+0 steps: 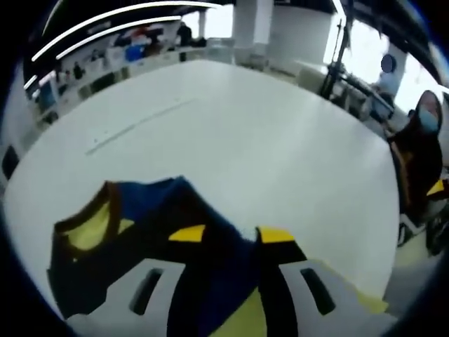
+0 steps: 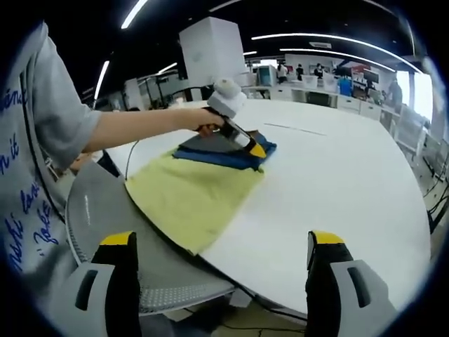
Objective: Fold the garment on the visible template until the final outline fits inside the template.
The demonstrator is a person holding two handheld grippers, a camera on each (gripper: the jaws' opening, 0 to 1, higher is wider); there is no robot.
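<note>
Open-plan office or lab: a large white tabletop (image 2: 337, 203), strip ceiling lights (image 2: 319, 36), desks with monitors (image 2: 319, 76) at upper right.

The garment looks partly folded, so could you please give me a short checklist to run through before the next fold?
1. Left gripper on the cloth: ok; it rests on the folded navy part of the garment, jaws close together over the fabric.
2. Firm grip there: cannot tell; the left gripper view shows cloth between the jaws but not a clear pinch.
3. Right gripper free: ok; jaws wide apart, nothing between them, back from the table.
4. Garment fully on the table: not ok; the yellow part overhangs the near edge.
5. Template outline visible: cannot tell.
6. Collar flat: cannot tell.
</note>
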